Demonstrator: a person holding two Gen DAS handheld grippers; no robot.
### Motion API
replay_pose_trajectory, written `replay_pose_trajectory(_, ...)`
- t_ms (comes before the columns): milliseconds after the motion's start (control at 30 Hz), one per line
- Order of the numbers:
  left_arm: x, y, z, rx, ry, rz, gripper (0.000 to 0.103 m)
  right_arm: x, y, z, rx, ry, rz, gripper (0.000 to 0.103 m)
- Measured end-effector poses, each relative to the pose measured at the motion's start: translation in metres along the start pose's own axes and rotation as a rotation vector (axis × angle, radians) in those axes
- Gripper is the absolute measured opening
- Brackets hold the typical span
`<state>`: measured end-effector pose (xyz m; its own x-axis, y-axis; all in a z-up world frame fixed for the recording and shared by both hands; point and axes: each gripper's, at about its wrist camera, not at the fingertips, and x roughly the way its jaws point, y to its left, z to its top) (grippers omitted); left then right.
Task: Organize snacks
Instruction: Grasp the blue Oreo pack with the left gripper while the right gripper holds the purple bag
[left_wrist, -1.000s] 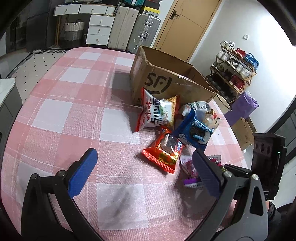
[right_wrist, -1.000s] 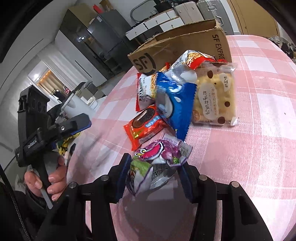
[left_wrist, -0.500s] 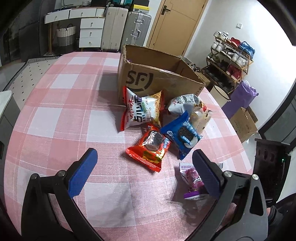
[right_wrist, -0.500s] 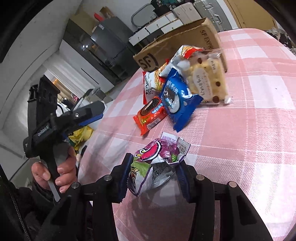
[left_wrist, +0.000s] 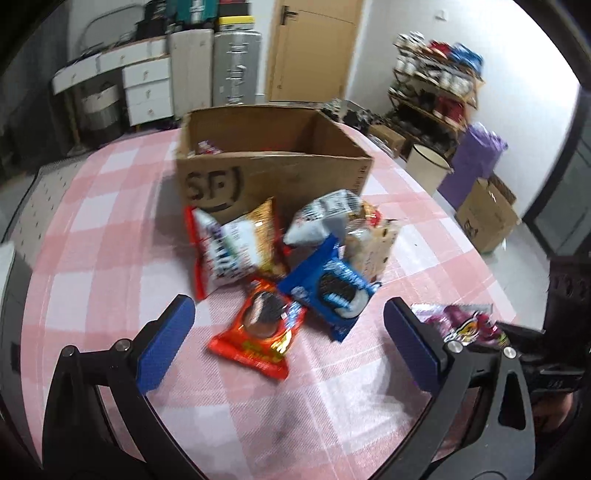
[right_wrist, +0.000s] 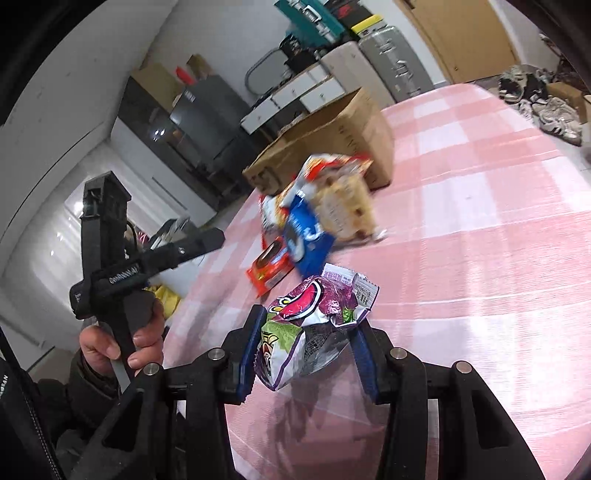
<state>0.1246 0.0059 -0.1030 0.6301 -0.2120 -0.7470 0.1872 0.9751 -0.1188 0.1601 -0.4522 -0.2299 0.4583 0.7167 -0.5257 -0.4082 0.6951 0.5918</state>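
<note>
My right gripper (right_wrist: 306, 350) is shut on a purple snack bag (right_wrist: 314, 321) and holds it above the pink checked table (right_wrist: 480, 280); the bag also shows at the right of the left wrist view (left_wrist: 461, 325). My left gripper (left_wrist: 284, 343) is open and empty, above a red cookie pack (left_wrist: 262, 332). A blue cookie pack (left_wrist: 332, 291), a noodle bag (left_wrist: 236, 243), a white bag (left_wrist: 325, 218) and a clear biscuit pack (left_wrist: 373, 243) lie in front of an open cardboard box (left_wrist: 273, 162). The pile and the box (right_wrist: 332, 136) show beyond the right gripper.
The left gripper in a hand (right_wrist: 122, 266) shows in the right wrist view. Off the table stand suitcases (left_wrist: 232, 66), white drawers (left_wrist: 147, 88), a shoe rack (left_wrist: 436, 92) and a floor box (left_wrist: 484, 218). The box holds some item (left_wrist: 207, 147).
My left gripper has swung toward the snack pile, now facing the box front-on. My right gripper has lifted the purple bag up and back from the pile.
</note>
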Motion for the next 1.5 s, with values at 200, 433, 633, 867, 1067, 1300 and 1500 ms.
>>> replay_pose_trajectory(200, 0.024, -0.028, 0.008, 0.151, 0.024, -0.014, 0.102, -0.011, -0.014, 0.003, 0.022, -0.02, -0.032, 0.045)
replay_pose_trajectory(433, 0.051, -0.038, 0.007, 0.19, 0.08, 0.018, 0.102, -0.011, -0.02, 0.0, 0.038, -0.029, -0.062, 0.045)
replay_pose_trajectory(633, 0.062, -0.04, 0.008, 0.211, 0.071, 0.017, 0.102, -0.008, -0.027, 0.0, 0.055, -0.009, -0.105, 0.045)
replay_pose_trajectory(867, 0.083, -0.045, 0.007, 0.226, 0.091, 0.018, 0.089, -0.009, -0.031, 0.001, 0.069, -0.023, -0.121, 0.045)
replay_pose_trajectory(1067, 0.094, -0.042, 0.003, 0.211, 0.129, -0.023, 0.051, -0.01, -0.031, 0.002, 0.074, -0.028, -0.129, 0.045)
replay_pose_trajectory(1300, 0.077, -0.037, 0.001, 0.188, 0.097, -0.078, 0.046, -0.013, -0.027, 0.004, 0.068, -0.039, -0.136, 0.045)
replay_pose_trajectory(1500, 0.054, -0.027, 0.002, 0.148, 0.074, -0.076, 0.046, -0.018, -0.015, 0.005, 0.046, -0.05, -0.121, 0.045)
